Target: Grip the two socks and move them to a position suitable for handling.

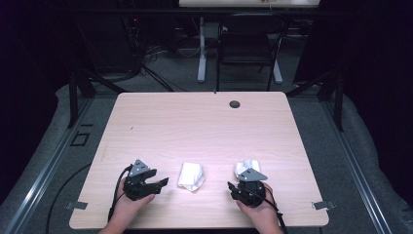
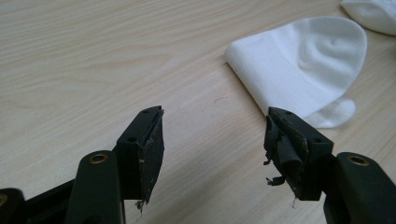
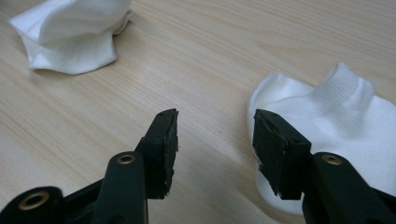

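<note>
The left gripper [image 1: 163, 182] rests low over the table [image 1: 195, 122] near its front edge, toward the front left corner, held in the person's left hand [image 1: 127, 202]; its jaws stand apart with nothing between them, and in the left gripper view [image 2: 215, 135] they point over bare wood toward a folded white sock [image 2: 303, 70] that lies just beyond the jaw tips, apart from them; the right gripper [image 1: 230, 186] sits near the front edge too, toward the front right corner, in the right hand [image 1: 255, 207]; its jaws are likewise parted and empty [image 3: 215, 135], one jaw over bare wood, the other just above the edge of a second white sock [image 3: 345, 121], whose ribbed cuff points away from the gripper; whether that jaw touches the cloth I cannot tell; from the high view the folded sock [image 1: 191, 176] lies between the two grippers, near the middle of the front edge, and the second sock [image 1: 245, 166] lies just behind the right gripper; a dark round grommet [image 1: 234, 104] sits near the table's far edge.
</note>
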Motion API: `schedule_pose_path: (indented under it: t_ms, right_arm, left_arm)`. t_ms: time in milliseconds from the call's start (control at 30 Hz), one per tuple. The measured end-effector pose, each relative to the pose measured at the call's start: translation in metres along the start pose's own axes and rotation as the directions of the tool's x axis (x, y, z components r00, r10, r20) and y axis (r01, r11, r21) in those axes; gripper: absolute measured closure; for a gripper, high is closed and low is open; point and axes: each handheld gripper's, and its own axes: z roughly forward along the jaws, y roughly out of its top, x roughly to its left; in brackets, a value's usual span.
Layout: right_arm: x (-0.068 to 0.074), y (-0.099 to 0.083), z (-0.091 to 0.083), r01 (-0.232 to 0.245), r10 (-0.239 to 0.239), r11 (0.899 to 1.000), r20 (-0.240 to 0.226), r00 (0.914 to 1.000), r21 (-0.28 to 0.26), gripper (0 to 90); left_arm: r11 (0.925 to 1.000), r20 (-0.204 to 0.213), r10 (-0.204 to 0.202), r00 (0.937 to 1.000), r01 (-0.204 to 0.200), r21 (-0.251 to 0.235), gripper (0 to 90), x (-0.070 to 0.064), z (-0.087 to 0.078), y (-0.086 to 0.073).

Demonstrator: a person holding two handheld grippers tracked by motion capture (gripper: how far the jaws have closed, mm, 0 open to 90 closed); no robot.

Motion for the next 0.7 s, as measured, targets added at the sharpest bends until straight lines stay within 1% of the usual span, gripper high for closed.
schedule_pose_path:
  t_ms: [67, 100, 133, 167, 200, 233, 300, 333, 400, 467, 500, 533, 567, 667, 700]
  right_arm:
    - [0.001, -0.001, 0.001, -0.005, 0.005, 1.0, -0.003, 1.0, -0.006, 53.2]
    - [0.001, 0.0, 0.0, -0.005, 0.005, 1.0, 0.0, 1.0, -0.007, 53.5]
    - [0.001, 0.001, 0.0, -0.017, 0.017, 1.0, 0.0, 0.9999, -0.01, 54.4]
    - [0.001, 0.002, 0.0, -0.025, 0.025, 1.0, -0.011, 0.9996, -0.011, 54.6]
    - [0.001, 0.002, 0.0, -0.036, 0.036, 0.999, -0.017, 0.9992, -0.016, 54.9]
    - [0.002, 0.003, 0.0, -0.042, 0.041, 0.999, -0.014, 0.9991, -0.011, 54.9]
    - [0.002, 0.002, 0.0, -0.039, 0.039, 0.999, -0.011, 0.9992, -0.005, 57.6]
    - [0.001, 0.002, 0.0, -0.039, 0.039, 0.999, -0.019, 0.999, -0.002, 59.3]
    - [0.001, 0.001, 0.001, -0.047, 0.048, 0.999, -0.027, 0.9985, 0.018, 61.0]
    - [0.0, 0.001, 0.002, -0.064, 0.064, 0.998, -0.037, 0.9972, 0.017, 61.4]
    - [-0.001, 0.001, 0.002, -0.065, 0.066, 0.997, -0.04, 0.997, 0.028, 61.4]
    - [-0.002, 0.001, 0.002, -0.071, 0.072, 0.997, -0.046, 0.9963, 0.027, 61.4]
    - [-0.002, 0.0, 0.002, -0.073, 0.074, 0.997, -0.043, 0.9963, 0.031, 61.6]
    - [-0.002, 0.001, 0.002, -0.07, 0.071, 0.997, -0.044, 0.9965, 0.034, 62.6]
    - [-0.001, 0.001, 0.002, -0.073, 0.074, 0.997, -0.047, 0.9962, 0.027, 62.8]
  left_arm:
    - [0.9998, 0.001, 0.021, 0.9998, -0.021, -0.001, 39.9, -0.002, 0.001, 0.0]
    - [0.9998, 0.001, 0.021, 0.9998, -0.021, -0.001, 40.1, -0.002, 0.001, 0.0]
    - [0.999, -0.01, 0.043, 0.999, -0.043, 0.009, 41.0, -0.004, 0.002, 0.0]
    - [0.9988, -0.006, 0.046, 0.9989, -0.046, 0.014, 41.7, -0.004, 0.002, 0.0]
    - [0.9992, -0.001, 0.038, 0.9993, -0.038, 0.015, 42.0, -0.005, 0.002, 0.0]
    - [0.9992, -0.001, 0.038, 0.9993, -0.038, 0.015, 42.1, -0.005, 0.002, 0.0]
    - [0.9993, -0.004, 0.033, 0.9995, -0.033, 0.015, 42.8, -0.005, 0.001, 0.0]
    - [0.9992, 0.0, 0.038, 0.9993, -0.038, 0.016, 43.2, -0.005, 0.001, 0.0]
    - [0.999, -0.01, 0.043, 0.999, -0.043, 0.015, 44.2, -0.006, 0.0, 0.0]
    - [0.9992, -0.017, 0.034, 0.9993, -0.034, 0.019, 45.7, -0.006, -0.001, 0.0]
    - [0.9993, -0.021, 0.034, 0.9992, -0.033, 0.019, 46.5, -0.007, -0.001, 0.0]
    - [0.9991, -0.021, 0.039, 0.999, -0.038, 0.015, 47.2, -0.007, -0.001, 0.001]
    - [0.9993, -0.019, 0.035, 0.9992, -0.034, 0.013, 47.7, -0.008, -0.001, 0.001]
    - [0.9992, -0.023, 0.04, 0.9989, -0.04, 0.009, 49.9, -0.011, -0.001, 0.002]
    - [0.9992, -0.017, 0.04, 0.9991, -0.04, 0.002, 50.5, -0.012, -0.001, 0.003]
